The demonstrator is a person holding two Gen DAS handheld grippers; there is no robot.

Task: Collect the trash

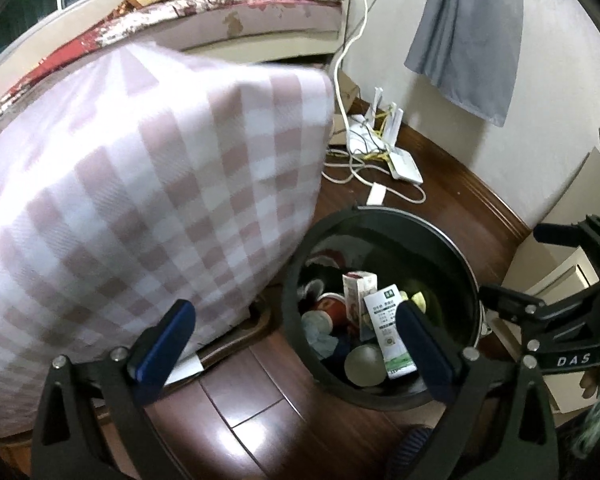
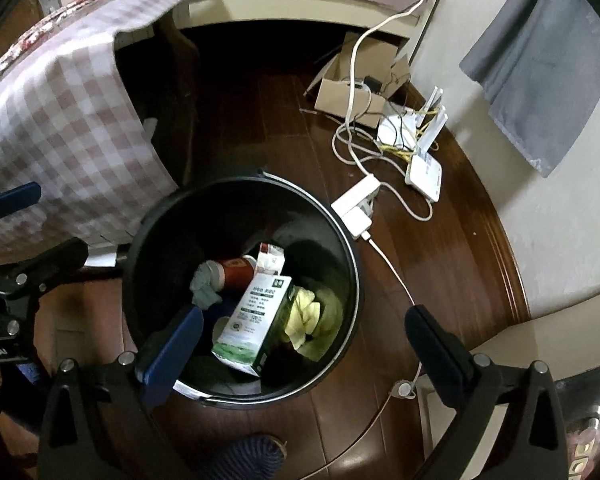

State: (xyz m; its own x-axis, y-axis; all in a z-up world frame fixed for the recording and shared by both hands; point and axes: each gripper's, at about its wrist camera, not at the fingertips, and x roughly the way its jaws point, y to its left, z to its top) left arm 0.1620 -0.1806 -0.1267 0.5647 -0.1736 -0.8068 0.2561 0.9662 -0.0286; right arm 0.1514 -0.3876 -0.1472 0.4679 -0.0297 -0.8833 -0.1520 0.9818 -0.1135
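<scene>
Both grippers hang over a round black plastic trash bin point(image 2: 242, 292) that stands on the dark wooden floor point(image 2: 440, 264), close beside the bed.

The right gripper point(image 2: 304, 344) points steeply down with its jaws spread wide and nothing between the pads. Its left blue-padded finger point(image 2: 172, 354) lies over the near-left rim of the bin, while the right finger point(image 2: 436, 354) is outside the rim, above the floor. The trash sits below and between them, untouched: a white and green cardboard carton point(image 2: 256, 320) leaning upright near the middle of the bin, a smaller white carton with a red top point(image 2: 270, 260) behind it, a red cylindrical container point(image 2: 236, 274) with a grey crumpled rag point(image 2: 206, 284) at its left end, and a yellow-green crumpled cloth point(image 2: 316, 320) against the right wall.

The left gripper point(image 1: 296, 344) also stands wide and empty. Its left finger point(image 1: 162, 344) is over the edge of the pink and white checked bedsheet point(image 1: 140, 184) that hangs down the bed's side; its right finger point(image 1: 424, 352) overlaps the bin's near-right part. The same cartons show between the fingers, deep inside the bin.

Beyond the bin, white routers point(image 2: 416, 148) and tangled cables point(image 2: 360, 152) lie on the floor by the wall, near a white power strip point(image 2: 356, 204) and an open cardboard box point(image 2: 352, 96). A grey cloth point(image 2: 540, 64) hangs on the wall.
</scene>
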